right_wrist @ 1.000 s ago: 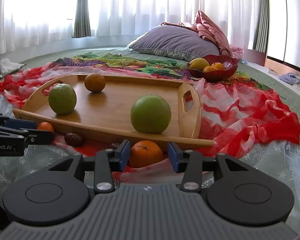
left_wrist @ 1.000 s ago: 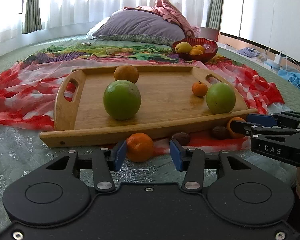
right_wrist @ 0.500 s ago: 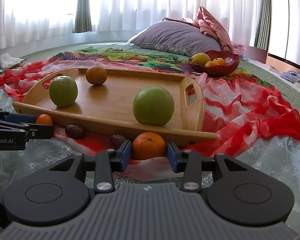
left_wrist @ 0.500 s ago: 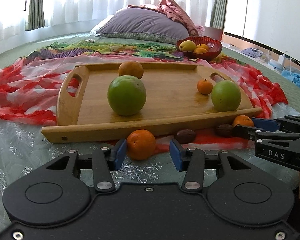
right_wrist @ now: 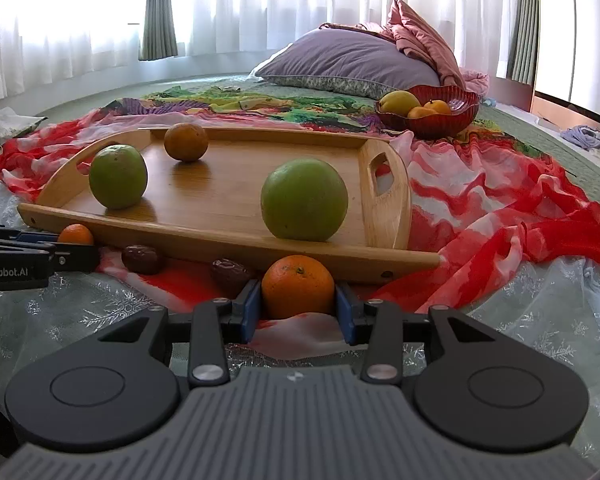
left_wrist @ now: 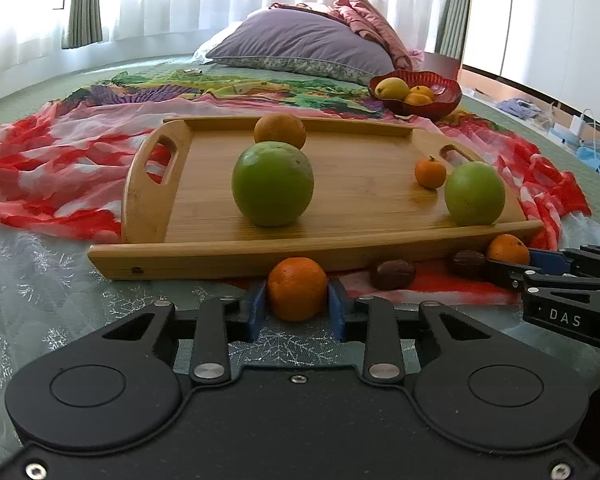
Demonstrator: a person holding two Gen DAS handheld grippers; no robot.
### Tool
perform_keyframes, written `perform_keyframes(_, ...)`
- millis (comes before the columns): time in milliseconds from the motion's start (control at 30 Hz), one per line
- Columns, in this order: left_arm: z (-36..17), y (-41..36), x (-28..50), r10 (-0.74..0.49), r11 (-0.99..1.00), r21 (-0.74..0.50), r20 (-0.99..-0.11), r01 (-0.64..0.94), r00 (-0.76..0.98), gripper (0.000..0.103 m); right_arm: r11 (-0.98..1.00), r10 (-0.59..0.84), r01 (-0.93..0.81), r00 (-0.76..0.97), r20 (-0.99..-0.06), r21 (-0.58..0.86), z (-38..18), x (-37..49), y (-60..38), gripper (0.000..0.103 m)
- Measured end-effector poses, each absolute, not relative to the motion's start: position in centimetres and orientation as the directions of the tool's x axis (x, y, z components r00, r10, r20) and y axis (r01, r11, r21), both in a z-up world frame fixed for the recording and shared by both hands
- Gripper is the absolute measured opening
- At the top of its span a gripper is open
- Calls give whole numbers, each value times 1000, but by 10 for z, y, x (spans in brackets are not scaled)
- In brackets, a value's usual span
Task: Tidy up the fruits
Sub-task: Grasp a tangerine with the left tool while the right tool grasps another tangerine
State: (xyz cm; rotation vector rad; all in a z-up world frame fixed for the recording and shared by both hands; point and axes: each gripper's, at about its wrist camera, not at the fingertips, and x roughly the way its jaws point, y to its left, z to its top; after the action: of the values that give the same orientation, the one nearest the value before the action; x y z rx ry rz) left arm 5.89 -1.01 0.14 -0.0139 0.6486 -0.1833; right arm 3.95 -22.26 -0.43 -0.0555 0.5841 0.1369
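Each orange lies on the bed just near of the wooden tray. Your left gripper has its jaws closed against 1 orange; your right gripper likewise clamps the other orange. Both grips sit low and level, suiting a lift over the tray's near rim.

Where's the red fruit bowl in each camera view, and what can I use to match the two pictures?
Left wrist view: the red fruit bowl sits upper right, beyond the far right corner of the wooden tray.
Right wrist view: the bowl sits upper right, past the tray's right handle.
Shared landmark: the purple pillow just behind the bowl.
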Motion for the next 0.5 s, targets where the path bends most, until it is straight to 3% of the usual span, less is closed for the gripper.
perform_keyframes(200, 6, -11, 54, -177, 983, -70, -582, 168, 794, 29, 990, 112, -139, 827, -551, -7, -2, 39, -224, 42)
perform_keyframes(500, 51, -13, 45, -203, 978, -61, -493, 199, 846, 29, 989, 124, -147, 871, -475, -12, 31, 30, -226, 42)
